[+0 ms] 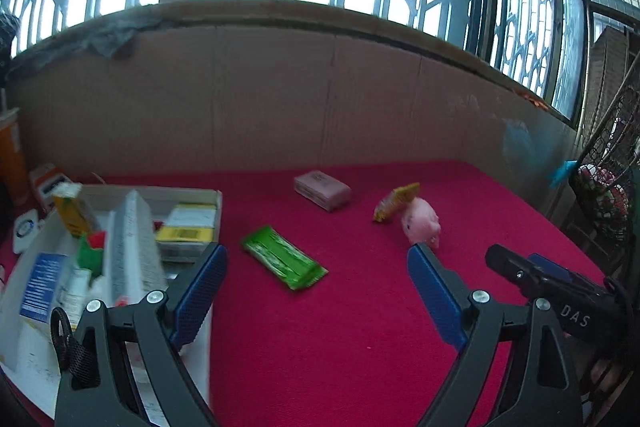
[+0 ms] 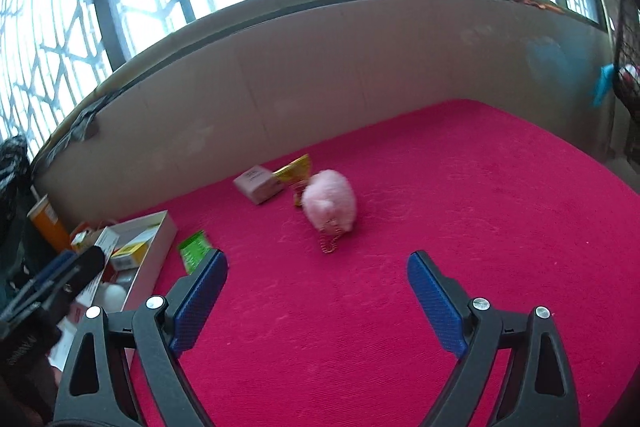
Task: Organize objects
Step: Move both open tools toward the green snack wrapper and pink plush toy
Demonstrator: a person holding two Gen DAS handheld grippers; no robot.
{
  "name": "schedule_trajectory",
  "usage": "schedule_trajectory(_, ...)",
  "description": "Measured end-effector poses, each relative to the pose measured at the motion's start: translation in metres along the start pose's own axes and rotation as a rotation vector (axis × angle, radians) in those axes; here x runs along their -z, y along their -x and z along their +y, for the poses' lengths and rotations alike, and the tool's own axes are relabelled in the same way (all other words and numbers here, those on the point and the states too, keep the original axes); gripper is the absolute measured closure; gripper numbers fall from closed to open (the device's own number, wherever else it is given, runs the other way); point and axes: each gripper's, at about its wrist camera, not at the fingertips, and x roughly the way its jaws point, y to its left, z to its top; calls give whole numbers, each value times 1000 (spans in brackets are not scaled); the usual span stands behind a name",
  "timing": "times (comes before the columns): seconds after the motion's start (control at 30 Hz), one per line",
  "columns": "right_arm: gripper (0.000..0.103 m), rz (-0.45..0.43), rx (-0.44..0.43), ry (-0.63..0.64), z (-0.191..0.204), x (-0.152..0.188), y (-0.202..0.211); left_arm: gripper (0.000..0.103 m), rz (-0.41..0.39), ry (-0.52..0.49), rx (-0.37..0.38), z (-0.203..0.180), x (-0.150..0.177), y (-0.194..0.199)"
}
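Note:
On the red cloth (image 1: 360, 339) lie a green packet (image 1: 282, 261), a pink box (image 1: 322, 190), a yellow sachet (image 1: 396, 201) and a pink plush toy (image 1: 422, 223). My left gripper (image 1: 318, 255) is open and holds nothing, and the green packet lies just beyond its fingertips. A white box (image 1: 192, 191) at the left holds several packets and cartons. In the right wrist view my right gripper (image 2: 318, 259) is open and holds nothing. The plush toy (image 2: 330, 205) and its chain sit ahead of it, with the pink box (image 2: 258, 185) and sachet (image 2: 296, 171) behind them. The two grippers are side by side.
A cardboard wall (image 1: 320, 99) closes the far side under a barred window. An orange cup (image 1: 10, 155) stands at the far left beyond the white box. A wire mesh basket (image 1: 608, 179) hangs past the right edge. Bare red cloth (image 2: 480, 207) lies to the right of the toy.

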Motion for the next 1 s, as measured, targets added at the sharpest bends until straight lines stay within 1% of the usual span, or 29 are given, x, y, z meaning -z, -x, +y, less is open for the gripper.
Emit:
schedule_trajectory(0.1, 8, -1, 0, 4, -8, -7, -3, 12, 89, 44, 1, -6, -1, -29)
schedule_trajectory(0.2, 8, -10, -7, 16, -10, -17, -9, 12, 196, 103, -14, -6, 5, -61)
schedule_trajectory(0.23, 8, -13, -10, 23, -10, -21, -11, 12, 233, 120, -36, -7, 7, -75)
schedule_trajectory(0.27, 8, -14, -11, 28, -10, -25, -14, 12, 250, 129, -63, -8, 9, -83)
schedule_trajectory(0.3, 8, -17, -10, 31, -11, -29, -18, 12, 261, 133, -95, -9, 9, -90)
schedule_trajectory(0.33, 8, -16, -6, 38, -11, -33, -23, 12, 268, 131, -151, -10, 9, -99)
schedule_trajectory(0.37, 8, -8, 1, 46, -12, -37, -31, 12, 269, 130, -183, -12, 8, -106)
schedule_trajectory(0.47, 8, 31, 11, 51, -15, -41, -54, 12, 288, 126, -227, -21, 4, -125)
schedule_trajectory(0.57, 8, 88, 13, 47, -18, -40, -79, 12, 315, 110, -292, -25, 4, -139)
schedule_trajectory(0.67, 8, 127, 8, 46, -20, -39, -101, 12, 335, 87, -346, -29, 10, -150)
schedule_trajectory(0.77, 8, 141, 20, 84, -14, -38, -120, 12, 334, 62, -395, -29, 13, -156)
schedule_trajectory(0.87, 8, 187, 6, 119, -7, -34, -142, 12, 336, 60, -422, -28, 12, -162)
schedule_trajectory(0.93, 8, 244, -10, 121, -5, -31, -156, 12, 336, 63, -440, -25, 11, -167)
schedule_trajectory(1.0, 8, 248, -18, 101, -5, -33, -161, 12, 346, 72, -461, -22, 8, -172)
